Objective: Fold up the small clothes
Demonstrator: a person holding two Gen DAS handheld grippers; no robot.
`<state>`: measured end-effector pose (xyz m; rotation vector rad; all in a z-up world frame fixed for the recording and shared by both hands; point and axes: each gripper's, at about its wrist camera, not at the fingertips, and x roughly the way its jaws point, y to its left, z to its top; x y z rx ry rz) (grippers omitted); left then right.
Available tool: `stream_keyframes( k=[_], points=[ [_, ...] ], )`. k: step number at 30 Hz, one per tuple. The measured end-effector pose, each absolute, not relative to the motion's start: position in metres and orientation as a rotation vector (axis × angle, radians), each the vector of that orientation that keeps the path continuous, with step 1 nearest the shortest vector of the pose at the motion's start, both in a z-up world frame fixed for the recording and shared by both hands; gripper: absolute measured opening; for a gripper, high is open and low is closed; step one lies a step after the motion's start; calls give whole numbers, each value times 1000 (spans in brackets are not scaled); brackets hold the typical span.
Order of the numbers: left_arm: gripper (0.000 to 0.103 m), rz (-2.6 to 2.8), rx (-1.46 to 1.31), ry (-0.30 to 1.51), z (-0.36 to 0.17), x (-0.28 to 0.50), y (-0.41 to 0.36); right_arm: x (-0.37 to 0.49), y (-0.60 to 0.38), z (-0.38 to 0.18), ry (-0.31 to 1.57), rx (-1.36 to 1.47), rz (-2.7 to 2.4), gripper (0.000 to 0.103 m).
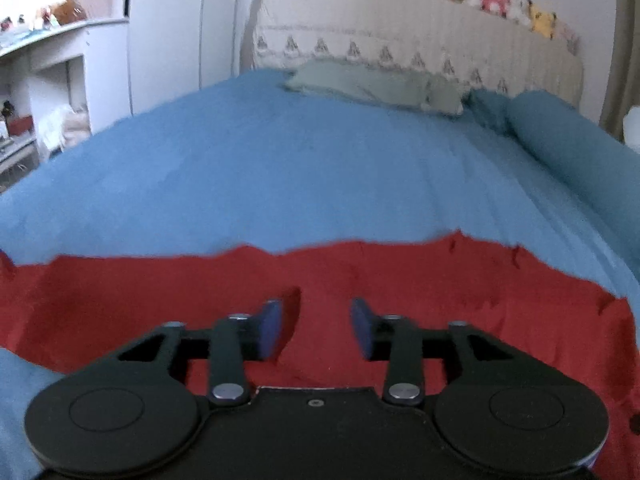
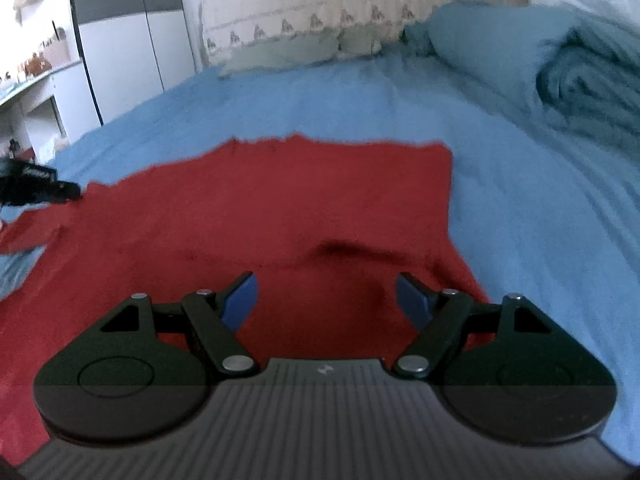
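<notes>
A red garment (image 1: 360, 276) lies spread flat on the blue bed sheet (image 1: 260, 168). It also shows in the right wrist view (image 2: 280, 200), with a shallow crease near the gripper. My left gripper (image 1: 316, 326) is open and empty, its blue pads just above the red cloth. My right gripper (image 2: 326, 300) is open wide and empty, low over the near right part of the garment. The left gripper's black tip (image 2: 36, 188) shows at the garment's left edge in the right wrist view.
A grey-green pillow (image 1: 376, 86) lies at the headboard. A rolled teal blanket (image 2: 580, 80) runs along the bed's right side. Plush toys (image 1: 496, 0) sit on the headboard. White cabinets and a shelf (image 1: 80, 60) stand to the left.
</notes>
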<state>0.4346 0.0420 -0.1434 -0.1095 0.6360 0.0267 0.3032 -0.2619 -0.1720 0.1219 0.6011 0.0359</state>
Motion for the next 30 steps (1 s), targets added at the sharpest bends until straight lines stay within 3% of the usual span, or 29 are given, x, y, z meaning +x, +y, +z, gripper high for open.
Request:
stream_keyframes(
  k=[5, 10, 12, 18, 30],
  points=[
    [51, -6, -76, 639, -136, 427, 45, 342, -253, -163, 566, 110, 40, 92],
    [52, -48, -43, 676, -147, 425, 46, 363, -264, -191, 695, 73, 8, 92],
    [54, -71, -35, 688, -153, 426, 44, 349, -278, -196, 657, 83, 35, 92],
    [67, -97, -56, 678, -159, 446, 31, 326, -285, -178, 623, 76, 60, 94],
    [67, 39, -57, 798, -195, 522, 33, 349, -290, -198, 625, 139, 7, 95]
  ],
)
